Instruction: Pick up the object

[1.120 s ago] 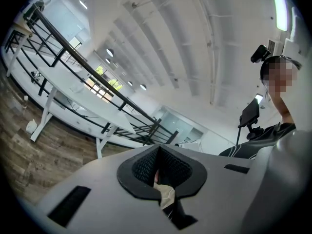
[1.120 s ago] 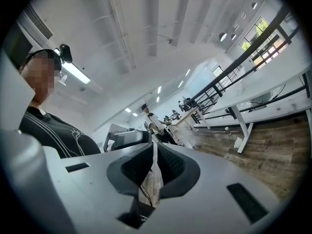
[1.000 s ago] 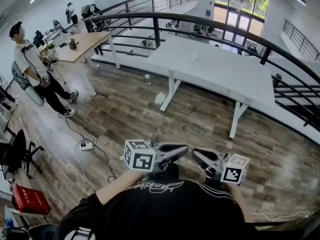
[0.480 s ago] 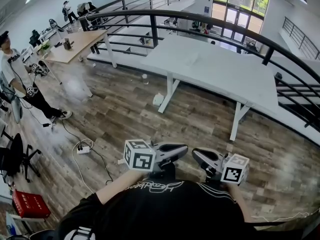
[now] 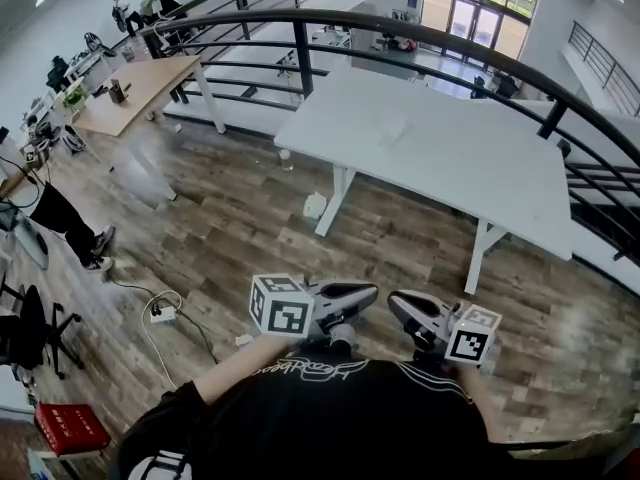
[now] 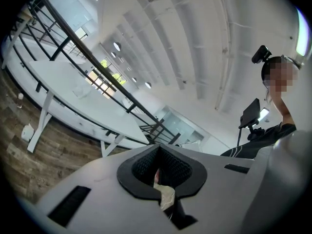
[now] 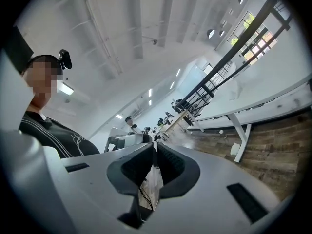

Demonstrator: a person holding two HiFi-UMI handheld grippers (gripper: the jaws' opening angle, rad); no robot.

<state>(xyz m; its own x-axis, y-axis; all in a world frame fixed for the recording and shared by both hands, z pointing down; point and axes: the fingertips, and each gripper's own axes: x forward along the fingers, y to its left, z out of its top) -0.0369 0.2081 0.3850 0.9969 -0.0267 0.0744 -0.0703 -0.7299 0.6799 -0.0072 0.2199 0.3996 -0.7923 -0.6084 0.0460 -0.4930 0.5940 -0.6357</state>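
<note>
A long white table (image 5: 450, 158) stands ahead on the wooden floor. A small pale thing (image 5: 392, 128) lies on its top, too faint to make out; it also shows in the left gripper view (image 6: 79, 90). Both grippers hang close to my chest, far from the table. My left gripper (image 5: 370, 293) is shut and points right. My right gripper (image 5: 394, 304) is shut and points left, its tip a short gap from the left one. Nothing sits between the jaws of the left gripper (image 6: 157, 154) or the right gripper (image 7: 155, 149).
A black railing (image 5: 400, 33) curves behind the table. At the far left stands a wooden table (image 5: 130, 88), and a person (image 5: 60, 218) is partly cut off at the left edge. On the floor are a power strip (image 5: 160, 313), a white packet (image 5: 314, 205), a chair (image 5: 25, 328) and a red box (image 5: 72, 426).
The head view has shifted, bringing the white table a little nearer. The person at the left has slid toward the frame's edge. Both grippers keep their place at my chest.
</note>
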